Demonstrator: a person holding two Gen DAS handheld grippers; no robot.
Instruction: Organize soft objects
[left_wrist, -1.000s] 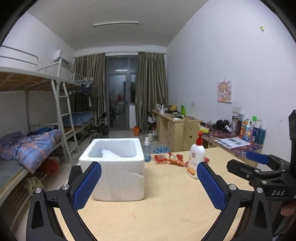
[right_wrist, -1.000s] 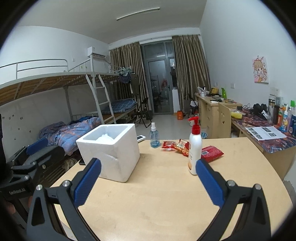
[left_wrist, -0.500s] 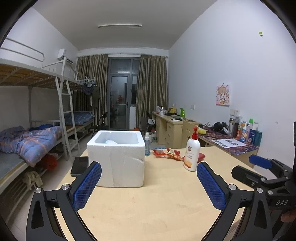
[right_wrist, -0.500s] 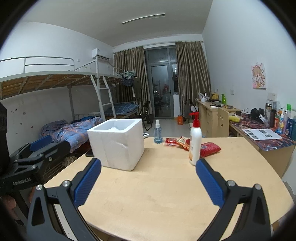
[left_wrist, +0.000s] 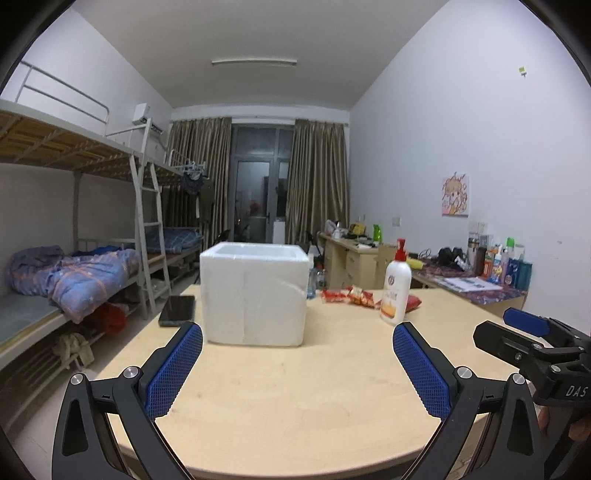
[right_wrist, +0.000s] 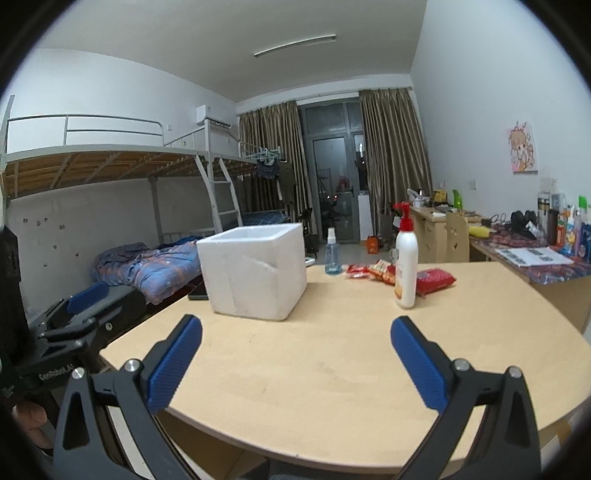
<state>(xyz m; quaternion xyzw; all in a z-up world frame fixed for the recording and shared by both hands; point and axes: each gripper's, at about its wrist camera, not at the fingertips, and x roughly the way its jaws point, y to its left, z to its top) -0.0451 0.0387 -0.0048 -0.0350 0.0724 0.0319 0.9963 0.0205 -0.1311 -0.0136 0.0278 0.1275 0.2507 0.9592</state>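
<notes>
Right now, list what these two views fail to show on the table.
- Foam box interior: both views sit too low, and its walls hide the contents.
- Spray bottle: left view, mostly behind the box.
- Phone: right view, nearly all behind the box.
- Snack packets: print too small; the lotion bottle covers part.

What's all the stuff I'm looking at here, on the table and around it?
Foam box: one, white, open top, left part of table.
Pump bottle: one, white with red pump, upright, right of box.
Snack packets: a few, red, lying behind the pump bottle.
Spray bottle: one, clear blue, far edge of table.
Phone: one, black, flat, left of box.
Table: one, light wood.
Bunk beds: along left wall, blue bedding.
Desks: along right wall, cluttered.
Left gripper: blue pads, open, empty.
Right gripper: blue pads, open, empty.
</notes>
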